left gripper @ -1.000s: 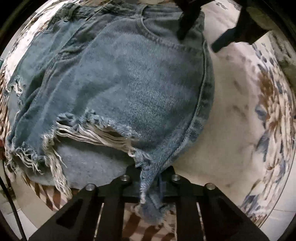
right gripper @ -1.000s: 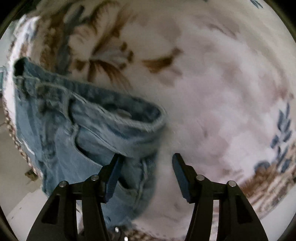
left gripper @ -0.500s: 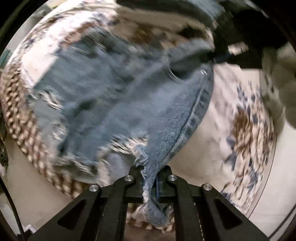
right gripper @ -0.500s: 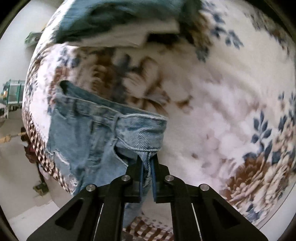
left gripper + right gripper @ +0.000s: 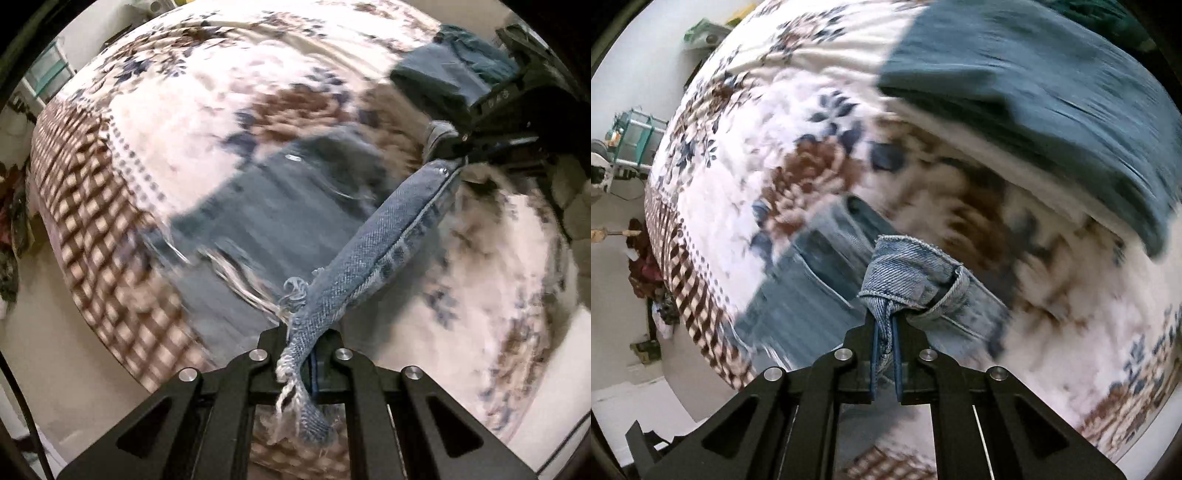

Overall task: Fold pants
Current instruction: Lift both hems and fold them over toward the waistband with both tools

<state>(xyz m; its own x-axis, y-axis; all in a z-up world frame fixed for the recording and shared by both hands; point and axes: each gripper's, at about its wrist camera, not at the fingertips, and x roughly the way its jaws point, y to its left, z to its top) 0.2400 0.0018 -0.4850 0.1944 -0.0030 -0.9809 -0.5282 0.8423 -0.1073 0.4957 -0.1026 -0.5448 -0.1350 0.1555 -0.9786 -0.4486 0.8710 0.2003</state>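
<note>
The pants are frayed blue denim shorts [image 5: 288, 214], held up off the flowered bedspread [image 5: 177, 122]. My left gripper [image 5: 301, 354] is shut on the frayed hem end, and a taut side edge [image 5: 388, 240] runs from it up to the right gripper [image 5: 461, 147] at the upper right. In the right wrist view my right gripper [image 5: 884, 332] is shut on the bunched waistband [image 5: 908, 269]. The rest of the shorts [image 5: 805, 288] hang blurred below to the left.
A folded dark teal garment [image 5: 1034, 92] lies on the bed beyond the shorts; it also shows in the left wrist view [image 5: 450, 70]. The bed's checked border [image 5: 96, 206] and edge drop to the floor [image 5: 44, 332] at the left. Clutter stands by the wall [image 5: 624, 147].
The right gripper closed on the waistband. Both grippers have lifted the shorts off the bed, stretching the side edge between them; the body of the shorts now hangs and swings.
</note>
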